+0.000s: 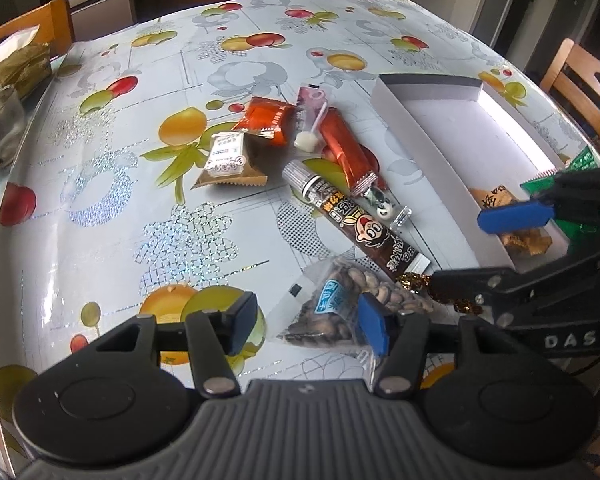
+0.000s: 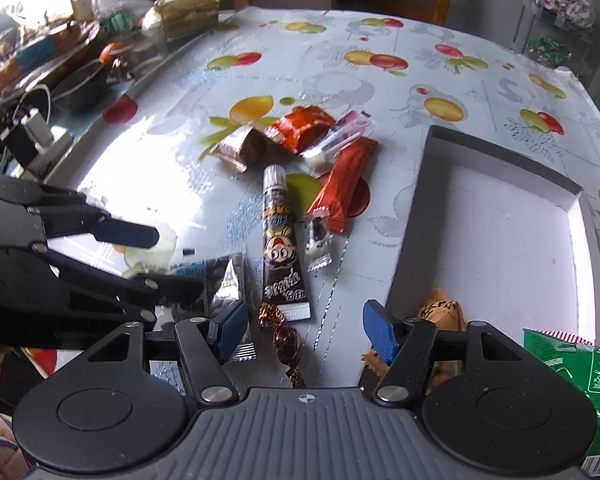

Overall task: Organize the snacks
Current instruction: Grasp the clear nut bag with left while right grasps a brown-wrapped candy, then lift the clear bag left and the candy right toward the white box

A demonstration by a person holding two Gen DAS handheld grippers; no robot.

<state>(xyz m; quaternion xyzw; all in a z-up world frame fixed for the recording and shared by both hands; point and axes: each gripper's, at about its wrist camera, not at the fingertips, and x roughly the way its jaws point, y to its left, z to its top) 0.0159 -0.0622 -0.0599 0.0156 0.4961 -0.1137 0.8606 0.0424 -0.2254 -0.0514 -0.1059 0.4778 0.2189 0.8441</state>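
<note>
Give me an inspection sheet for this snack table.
Surface: fruit-print tablecloth, glare in patches.
Job's things: white box holds a tan packet and a green bag; chocolate tube, seed bag, orange wrappers loose.
Clutter: jars, boxes along the far edge.
Grippers: left gripper jaws open around the seed bag; right gripper open over a foil candy.
Cables: white lead.
Surroundings: wooden chairs.

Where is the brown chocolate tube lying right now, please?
In both wrist views the chocolate tube lies mid-table, left of the white box, beside the long orange wrapper.
</note>
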